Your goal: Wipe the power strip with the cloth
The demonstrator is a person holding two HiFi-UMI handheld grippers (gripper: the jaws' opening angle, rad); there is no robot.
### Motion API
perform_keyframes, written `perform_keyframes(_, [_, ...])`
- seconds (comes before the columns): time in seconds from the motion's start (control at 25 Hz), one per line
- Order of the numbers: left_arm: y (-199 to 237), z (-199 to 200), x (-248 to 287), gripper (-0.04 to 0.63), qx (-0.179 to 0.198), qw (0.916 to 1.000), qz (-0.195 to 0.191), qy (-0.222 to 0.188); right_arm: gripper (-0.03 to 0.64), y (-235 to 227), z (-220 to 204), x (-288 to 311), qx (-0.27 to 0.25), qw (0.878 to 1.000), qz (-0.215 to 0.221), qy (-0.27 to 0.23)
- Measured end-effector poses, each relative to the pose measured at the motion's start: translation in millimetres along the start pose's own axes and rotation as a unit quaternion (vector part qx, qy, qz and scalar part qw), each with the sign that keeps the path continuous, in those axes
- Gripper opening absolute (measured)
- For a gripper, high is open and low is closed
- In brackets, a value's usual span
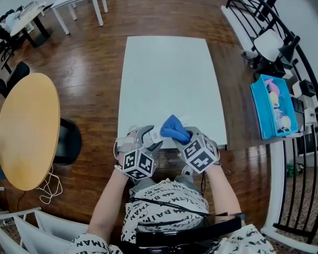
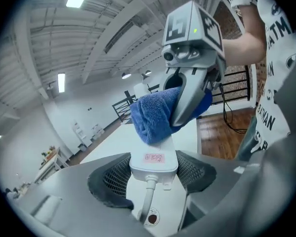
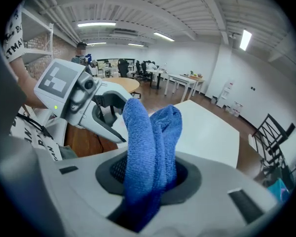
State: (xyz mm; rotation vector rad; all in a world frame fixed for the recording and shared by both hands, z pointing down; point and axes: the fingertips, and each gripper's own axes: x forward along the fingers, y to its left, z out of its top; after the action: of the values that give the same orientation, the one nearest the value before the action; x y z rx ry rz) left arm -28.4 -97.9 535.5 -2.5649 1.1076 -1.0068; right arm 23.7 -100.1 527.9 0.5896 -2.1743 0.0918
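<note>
The left gripper pinched the power strip at its cable end, jaws spread wide around the white body. The strip's long axis ran straight out along the jaws, toward the right gripper. That gripper's jaws were clamped on the folded blue cloth, which lay on the strip's far end. Both grippers hung over the near edge of the white table, whose top stretched ahead, with wood floor on either side.
</note>
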Motion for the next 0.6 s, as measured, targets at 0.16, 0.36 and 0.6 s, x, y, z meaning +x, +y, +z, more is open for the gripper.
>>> perform_keyframes(0.16, [2,5,-9,0.287,-0.009,0.9998,-0.003,-0.017,0.127,-44,-27,-10,0.038,0.998,-0.048,0.013])
perform_keyframes(0.36, [2,8,-16,0.287,-0.025,0.999,-0.013,-0.036,0.127,-84,-54,-21,0.074,0.993,-0.092,0.029])
perform_keyframes(0.6, [21,4,-8,0.287,-0.094,0.9949,0.018,-0.032,0.127,-94,-62,-38,0.12,0.986,-0.117,-0.001])
